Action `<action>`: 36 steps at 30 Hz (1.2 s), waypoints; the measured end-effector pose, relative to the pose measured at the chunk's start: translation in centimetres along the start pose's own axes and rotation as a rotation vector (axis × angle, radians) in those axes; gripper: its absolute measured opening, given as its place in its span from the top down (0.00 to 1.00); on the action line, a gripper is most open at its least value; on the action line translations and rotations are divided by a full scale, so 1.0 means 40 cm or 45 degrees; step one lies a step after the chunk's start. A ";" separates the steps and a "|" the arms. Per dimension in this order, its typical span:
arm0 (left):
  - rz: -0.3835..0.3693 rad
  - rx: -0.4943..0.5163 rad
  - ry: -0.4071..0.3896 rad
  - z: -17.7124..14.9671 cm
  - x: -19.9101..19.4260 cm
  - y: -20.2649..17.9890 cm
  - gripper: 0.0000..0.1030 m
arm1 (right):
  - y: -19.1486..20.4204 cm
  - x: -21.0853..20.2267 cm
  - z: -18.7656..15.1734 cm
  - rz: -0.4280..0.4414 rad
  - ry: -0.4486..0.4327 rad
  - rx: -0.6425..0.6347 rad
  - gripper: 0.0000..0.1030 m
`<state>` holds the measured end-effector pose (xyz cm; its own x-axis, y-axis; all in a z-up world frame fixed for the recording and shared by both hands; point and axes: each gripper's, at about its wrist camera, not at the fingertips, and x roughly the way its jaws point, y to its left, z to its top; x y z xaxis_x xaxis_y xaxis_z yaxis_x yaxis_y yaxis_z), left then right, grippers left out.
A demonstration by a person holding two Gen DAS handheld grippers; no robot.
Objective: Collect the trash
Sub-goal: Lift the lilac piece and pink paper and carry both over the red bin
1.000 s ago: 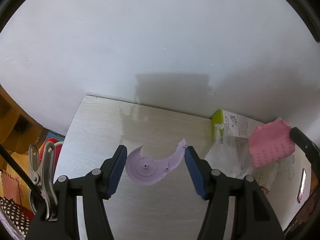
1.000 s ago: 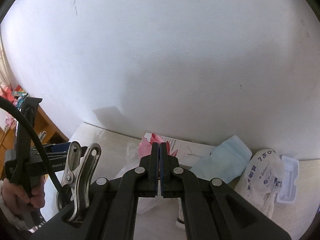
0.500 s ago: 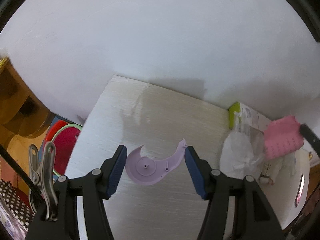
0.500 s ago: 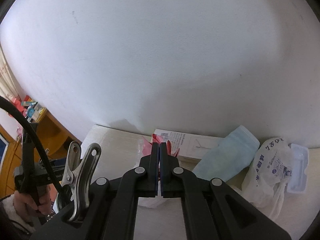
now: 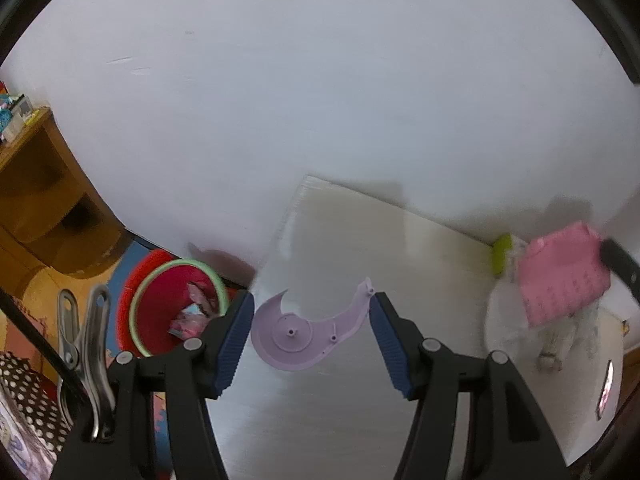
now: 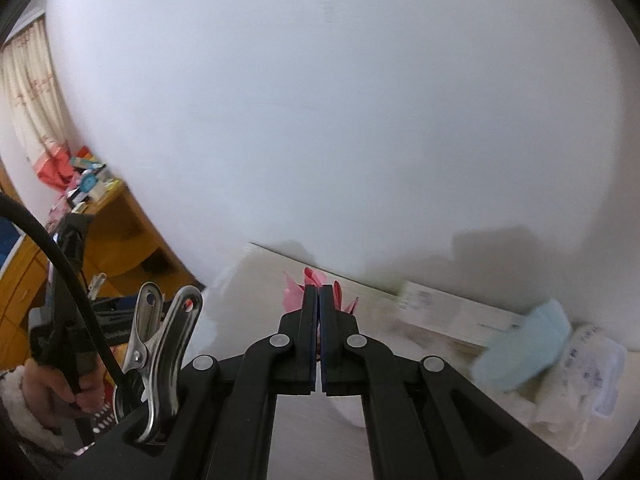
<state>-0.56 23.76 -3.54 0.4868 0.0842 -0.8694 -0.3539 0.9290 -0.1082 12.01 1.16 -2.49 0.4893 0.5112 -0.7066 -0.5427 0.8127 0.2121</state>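
Pale table (image 5: pixel 360 408) under scattered wrappers (image 6: pixel 576 376)

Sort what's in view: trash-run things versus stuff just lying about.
Job:
- lilac plastic piece in left tongs
- pink wrapper in right tongs
- red bin
- blue mask
- printed bag

Lying about:
- wooden shelf
- curtain

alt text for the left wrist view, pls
The left gripper holds a curved lilac plastic piece between its blue pads above a pale table. Lower left, on the floor, stands a red bin with wrappers inside. At right, a black gripper's tip carries a pink sheet over blurred white and green litter.
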 end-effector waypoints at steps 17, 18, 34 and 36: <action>0.053 -0.189 -0.017 0.082 -0.030 0.311 0.39 | 0.308 0.082 0.110 0.113 0.031 -0.163 0.99; 0.056 -0.194 -0.016 0.083 -0.030 0.321 0.39 | 0.327 0.083 0.115 0.122 0.031 -0.178 0.99; 0.054 -0.284 0.034 0.069 -0.007 0.501 0.39 | 0.564 0.206 0.150 0.220 0.103 -0.340 0.99; 0.069 -0.300 0.027 0.069 -0.008 0.524 0.39 | 0.586 0.220 0.147 0.226 0.119 -0.349 0.99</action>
<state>-5.92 44.21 -4.17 0.4462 0.1218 -0.8866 -0.5567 0.8135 -0.1684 7.63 26.35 0.23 0.3126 0.5997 -0.7366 -0.7833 0.6015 0.1573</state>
